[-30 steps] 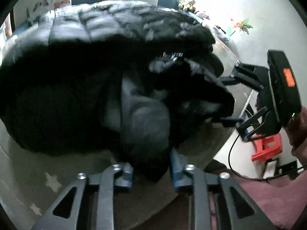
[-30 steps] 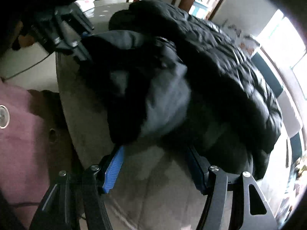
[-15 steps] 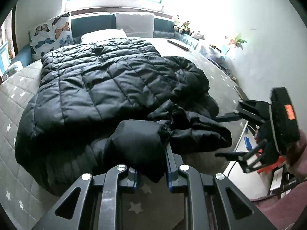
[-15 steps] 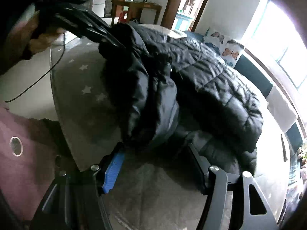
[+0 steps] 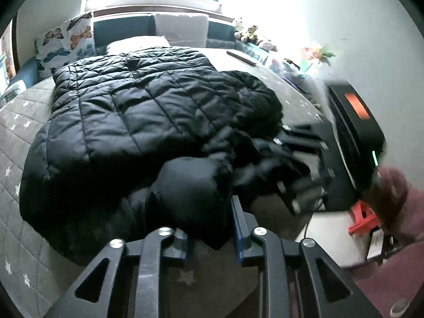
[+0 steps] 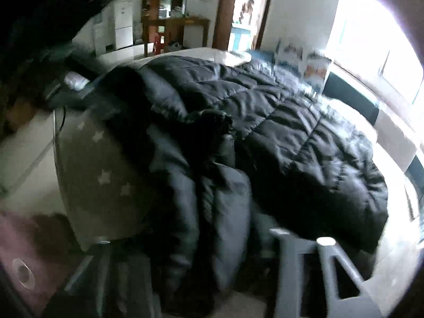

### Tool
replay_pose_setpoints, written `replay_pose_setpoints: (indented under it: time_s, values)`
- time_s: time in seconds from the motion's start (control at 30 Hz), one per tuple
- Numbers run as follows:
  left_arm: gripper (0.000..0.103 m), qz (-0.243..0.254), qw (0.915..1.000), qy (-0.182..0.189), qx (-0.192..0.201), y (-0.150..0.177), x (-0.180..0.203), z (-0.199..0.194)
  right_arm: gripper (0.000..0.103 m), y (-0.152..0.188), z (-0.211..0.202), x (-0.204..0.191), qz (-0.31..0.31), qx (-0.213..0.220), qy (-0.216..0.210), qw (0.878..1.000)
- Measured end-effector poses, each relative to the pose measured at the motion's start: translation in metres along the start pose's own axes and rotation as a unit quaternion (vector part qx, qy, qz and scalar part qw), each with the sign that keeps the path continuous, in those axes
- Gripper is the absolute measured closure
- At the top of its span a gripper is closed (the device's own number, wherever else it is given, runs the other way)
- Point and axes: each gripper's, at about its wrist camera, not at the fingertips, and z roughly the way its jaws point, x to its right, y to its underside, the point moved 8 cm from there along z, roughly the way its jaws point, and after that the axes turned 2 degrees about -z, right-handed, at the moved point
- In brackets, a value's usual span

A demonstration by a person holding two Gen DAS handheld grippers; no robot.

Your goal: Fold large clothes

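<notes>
Left wrist view: black puffer jacket (image 5: 148, 122) spread over grey star-print bedspread (image 5: 16, 164), filling the middle of the bed. Left gripper (image 5: 209, 234) clenched on a bunched sleeve fold at the near edge. Right gripper (image 5: 299, 164) at right, blurred, fingers against the jacket's crumpled right edge; grip state cannot tell. Butterfly pillow (image 5: 66, 42) far left.

Right wrist view: jacket (image 6: 291, 137) lies across the bed, a fold reaching the near fingers (image 6: 286, 254); motion blur, grip unclear.
</notes>
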Motion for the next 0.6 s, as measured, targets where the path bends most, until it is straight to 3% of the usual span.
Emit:
replay_pose_setpoints:
  time_s: [0.1, 0.13, 0.17, 0.23, 0.47, 0.6]
  values:
    - [0.057, 0.017, 0.9996, -0.012, 0.021, 0.015, -0.001, -0.018, 0.071, -0.014, -0.008, 0.012, 0.031, 0.005, -0.009, 0.999]
    - [0.043, 0.024, 0.9989, -0.025, 0.032, 0.021, -0.003, -0.028, 0.073, -0.017, -0.011, 0.015, 0.038, 0.008, -0.012, 0.999]
    - [0.023, 0.031, 0.9977, -0.043, 0.043, 0.026, -0.006, -0.035, 0.074, -0.021, -0.014, 0.02, 0.052, 0.011, -0.016, 0.998]
    - [0.004, 0.051, 0.9907, -0.103, 0.073, 0.037, -0.015, -0.05, 0.075, -0.03, -0.02, 0.031, 0.084, 0.018, -0.034, 0.996]
    - [0.003, 0.096, 0.9614, -0.244, 0.083, 0.056, -0.046, -0.039, 0.077, -0.051, -0.029, 0.041, 0.112, 0.039, -0.038, 0.992]
    - [0.003, 0.144, 0.9226, -0.344, 0.098, 0.048, -0.061, -0.022, 0.077, -0.054, -0.033, 0.042, 0.111, 0.043, -0.03, 0.992]
